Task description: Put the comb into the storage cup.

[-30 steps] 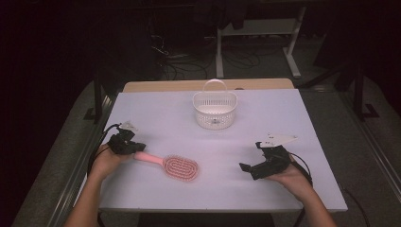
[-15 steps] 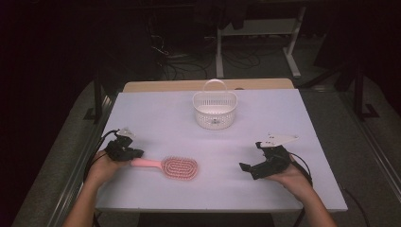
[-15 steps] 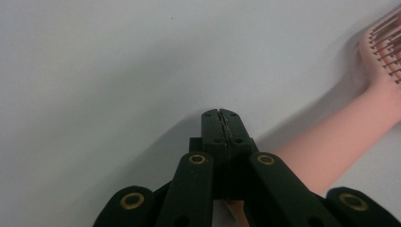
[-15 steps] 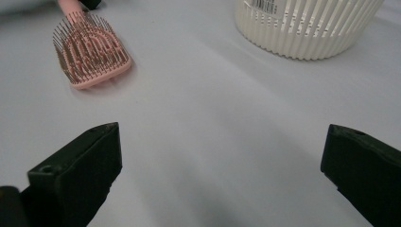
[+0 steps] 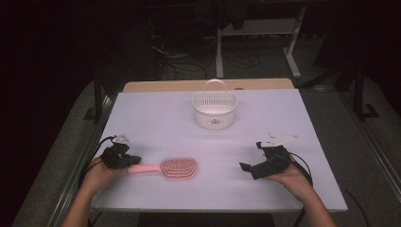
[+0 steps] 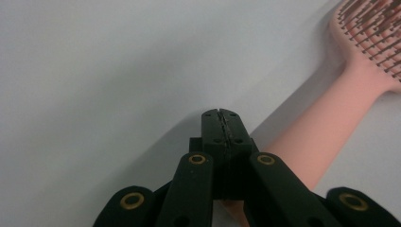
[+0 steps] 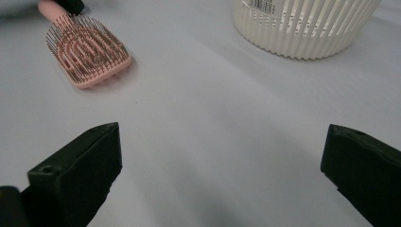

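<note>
Two hand-held grippers are resting low over a pale tabletop [image 5: 156, 118]. The left hand-held gripper [image 5: 124, 160] is sitting near the left edge, and a hand [image 5: 97, 174] is holding it. Its black jaws are pressed flat together with nothing between them, as the left gripper view is showing. A pink hairbrush [image 5: 170, 168] is lying flat on the tabletop with its bristles facing up. Its handle is pointing toward the left hand-held gripper, and the handle end is lying just beside the closed jaws, partly under them, not inside them. I cannot tell if the two are touching.

The right hand-held gripper [image 5: 248, 168] is sitting near the right edge, held by the other hand [image 5: 293, 177]. Its jaws are standing wide apart, and nothing is between them. It is pointing toward the brush but is staying well apart from it.

A white basket [image 5: 215, 111] with slits in its wall is standing upright near the far side of the tabletop, with its handle up. It is well apart from the brush and from both grippers.
</note>
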`<state>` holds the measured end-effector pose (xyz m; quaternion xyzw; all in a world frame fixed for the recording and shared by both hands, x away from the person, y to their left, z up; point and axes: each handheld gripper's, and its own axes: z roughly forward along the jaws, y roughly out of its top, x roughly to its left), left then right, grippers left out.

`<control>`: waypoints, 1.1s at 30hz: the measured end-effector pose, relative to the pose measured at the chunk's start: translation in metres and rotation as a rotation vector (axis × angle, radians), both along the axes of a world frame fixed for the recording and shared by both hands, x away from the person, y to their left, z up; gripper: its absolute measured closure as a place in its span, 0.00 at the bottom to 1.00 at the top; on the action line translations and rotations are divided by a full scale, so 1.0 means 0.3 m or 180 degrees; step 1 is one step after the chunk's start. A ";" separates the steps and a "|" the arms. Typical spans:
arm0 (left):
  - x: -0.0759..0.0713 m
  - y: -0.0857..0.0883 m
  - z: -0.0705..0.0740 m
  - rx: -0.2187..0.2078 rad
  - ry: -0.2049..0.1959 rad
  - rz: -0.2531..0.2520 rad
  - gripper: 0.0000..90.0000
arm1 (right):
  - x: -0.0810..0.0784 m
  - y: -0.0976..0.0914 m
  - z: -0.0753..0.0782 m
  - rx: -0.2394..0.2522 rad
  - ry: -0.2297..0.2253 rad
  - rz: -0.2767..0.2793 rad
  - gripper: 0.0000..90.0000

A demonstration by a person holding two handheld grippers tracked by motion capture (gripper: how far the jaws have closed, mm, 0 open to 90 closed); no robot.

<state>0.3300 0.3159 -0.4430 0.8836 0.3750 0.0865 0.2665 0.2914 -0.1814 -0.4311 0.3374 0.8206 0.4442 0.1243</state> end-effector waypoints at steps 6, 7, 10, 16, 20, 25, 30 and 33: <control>-0.030 0.010 0.000 -0.0027 0.0021 -0.0019 1.00 | -0.001 0.001 0.001 -0.0003 0.0001 0.0005 0.00; -0.037 0.010 -0.001 -0.0044 0.0018 -0.0012 1.00 | -0.001 0.001 0.001 -0.0002 0.0002 0.0004 0.00; -0.050 0.013 -0.002 -0.0050 0.0024 -0.0027 1.00 | -0.001 0.001 0.001 -0.0002 0.0003 0.0003 0.00; -0.076 0.021 -0.003 -0.0090 0.0037 -0.0042 1.00 | -0.002 0.002 0.001 -0.0002 0.0005 0.0005 0.00; -0.096 0.021 -0.005 -0.0120 0.0043 -0.0049 1.00 | -0.002 0.002 0.001 -0.0001 0.0000 0.0006 0.00; -0.121 0.024 -0.005 -0.0137 0.0055 -0.0061 1.00 | -0.002 0.003 0.001 -0.0005 -0.0001 0.0006 0.00; -0.142 0.025 -0.006 -0.0150 0.0062 -0.0073 1.00 | -0.003 0.004 0.002 -0.0007 0.0000 0.0005 0.00; -0.157 0.027 -0.008 -0.0178 0.0070 -0.0062 1.00 | -0.004 0.004 0.002 -0.0004 0.0001 0.0004 0.00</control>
